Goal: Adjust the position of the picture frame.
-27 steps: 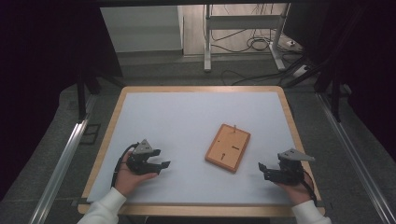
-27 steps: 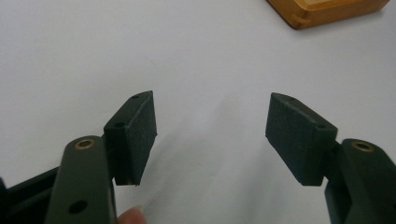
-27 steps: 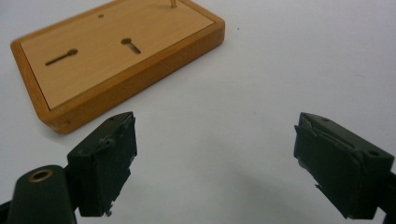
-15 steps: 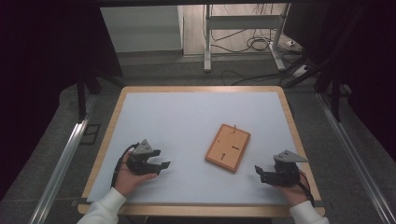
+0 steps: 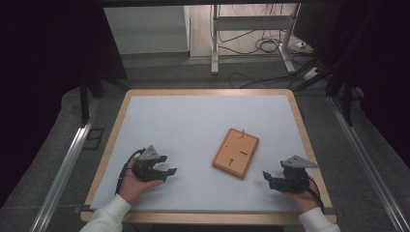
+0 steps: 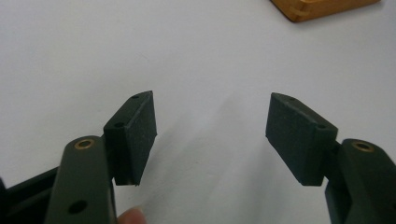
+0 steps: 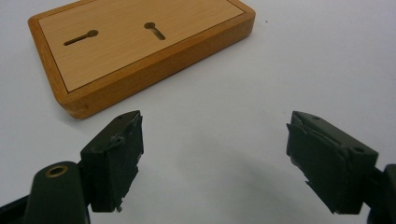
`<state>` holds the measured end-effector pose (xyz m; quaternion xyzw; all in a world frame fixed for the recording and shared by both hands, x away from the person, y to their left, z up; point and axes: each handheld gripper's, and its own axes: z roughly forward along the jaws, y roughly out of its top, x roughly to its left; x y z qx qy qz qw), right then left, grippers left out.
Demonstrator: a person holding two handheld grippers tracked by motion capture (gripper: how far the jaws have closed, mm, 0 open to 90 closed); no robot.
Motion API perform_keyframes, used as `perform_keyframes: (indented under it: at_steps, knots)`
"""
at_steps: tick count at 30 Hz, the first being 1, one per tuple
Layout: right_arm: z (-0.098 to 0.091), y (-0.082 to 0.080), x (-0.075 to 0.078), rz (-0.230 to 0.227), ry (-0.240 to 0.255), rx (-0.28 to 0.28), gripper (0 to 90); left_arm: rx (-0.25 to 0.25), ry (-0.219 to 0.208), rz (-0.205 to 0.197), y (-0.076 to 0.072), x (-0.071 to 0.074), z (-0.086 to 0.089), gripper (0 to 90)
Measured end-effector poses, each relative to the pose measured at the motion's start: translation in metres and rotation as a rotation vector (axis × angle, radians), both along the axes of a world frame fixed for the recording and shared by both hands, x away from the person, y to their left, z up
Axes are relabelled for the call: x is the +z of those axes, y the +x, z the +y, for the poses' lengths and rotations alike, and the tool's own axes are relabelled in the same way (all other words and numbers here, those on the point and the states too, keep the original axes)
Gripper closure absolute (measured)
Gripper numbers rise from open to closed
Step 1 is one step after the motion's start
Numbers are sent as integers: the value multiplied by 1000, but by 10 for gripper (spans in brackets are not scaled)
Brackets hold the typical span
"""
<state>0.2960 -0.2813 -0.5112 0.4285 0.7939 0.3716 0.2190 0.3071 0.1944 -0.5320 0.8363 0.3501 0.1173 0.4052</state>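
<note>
Currently, both grippers are resting agape and empty: left gripper (image 5: 167,171), right gripper (image 5: 267,178), flanking the flat rectangular wooden board (image 5: 236,152) with keyhole slots.

In the left gripper view the wooden board (image 6: 322,7) is mostly chopped off by the top edge, just one corner pokes in. A fingertip (image 6: 133,217) peeks up at the bottom edge, rest of it cut off. From the high view, the board's two slots (image 5: 237,155) are too tiny to make out properly.
</note>
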Motion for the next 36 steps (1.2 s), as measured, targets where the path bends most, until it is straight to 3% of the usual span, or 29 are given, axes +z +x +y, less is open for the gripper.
perform_keyframes:
  at_steps: [11, 21, 36]
  knots:
    - [2, 3, 1, 3, 10, 9, 202, 0, 9, 4, 1, -1, -2, 332]
    - [12, 15, 9, -23, -7, 20, 215, -1, 7, 6, 1, -1, -1, 331]
    - [29, 33, 17, -26, 4, 41, 226, -2, 8, 11, 2, -2, -1, 326]
